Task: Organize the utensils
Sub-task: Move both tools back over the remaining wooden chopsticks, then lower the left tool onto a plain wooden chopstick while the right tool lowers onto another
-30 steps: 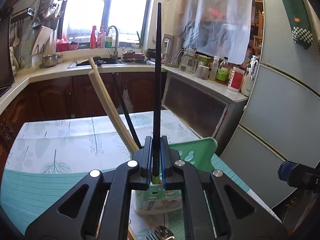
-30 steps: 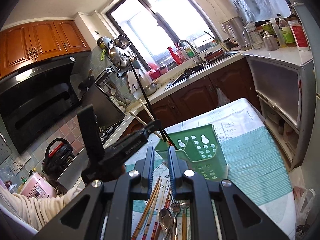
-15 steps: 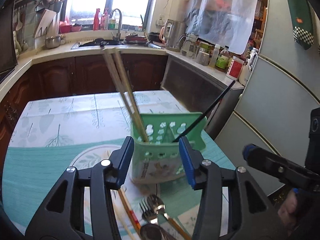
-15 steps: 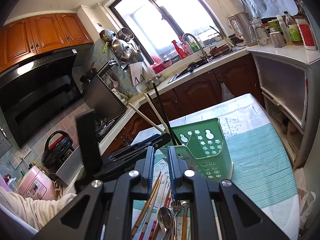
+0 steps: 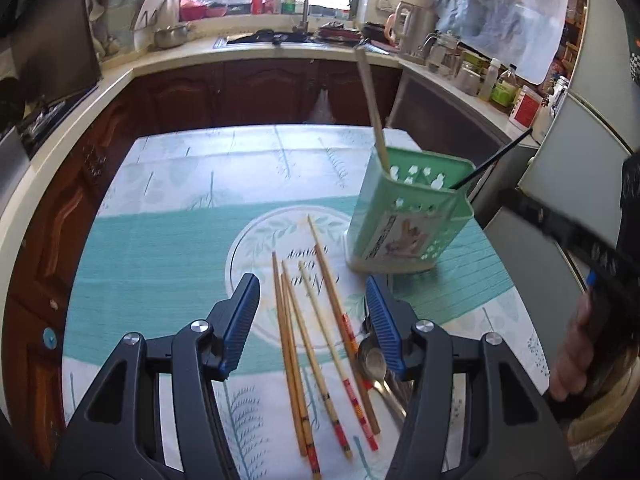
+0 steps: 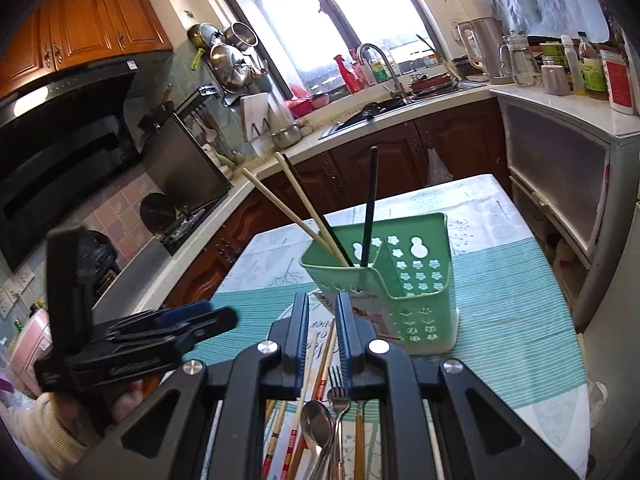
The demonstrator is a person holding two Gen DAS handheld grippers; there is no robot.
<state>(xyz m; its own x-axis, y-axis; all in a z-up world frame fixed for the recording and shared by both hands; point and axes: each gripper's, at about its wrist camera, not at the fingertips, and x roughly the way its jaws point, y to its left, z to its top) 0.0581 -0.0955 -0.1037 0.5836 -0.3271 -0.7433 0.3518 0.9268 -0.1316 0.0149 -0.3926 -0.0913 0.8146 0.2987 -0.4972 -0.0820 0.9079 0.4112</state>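
A green plastic holder [image 5: 404,216] [image 6: 404,280] stands upright on the tablecloth. In it lean two pale chopsticks [image 6: 296,208] and black chopsticks [image 6: 370,208]. Several loose chopsticks [image 5: 320,320] lie on the cloth, with a spoon [image 6: 318,420] and a fork [image 6: 338,384] beside them. My left gripper [image 5: 314,320] hovers over the loose chopsticks. Its jaws are opening, and nothing is pressed between its pads. My right gripper [image 6: 322,320] points at the holder's near side, its fingers a narrow gap apart and empty. In the left wrist view the right gripper [image 5: 516,202] shows at the right edge.
The leaf-print tablecloth [image 5: 160,240] covers a small table. Dark cabinets and a counter with a sink [image 6: 372,116] run behind it. A fridge [image 5: 580,152] stands close on the right. A hand [image 5: 576,344] holds the right gripper.
The left gripper let go of the black chopstick, which now leans in the holder. Its jaws spread wide, and it drew back and tipped down over the loose chopsticks. The right gripper edged towards the holder.
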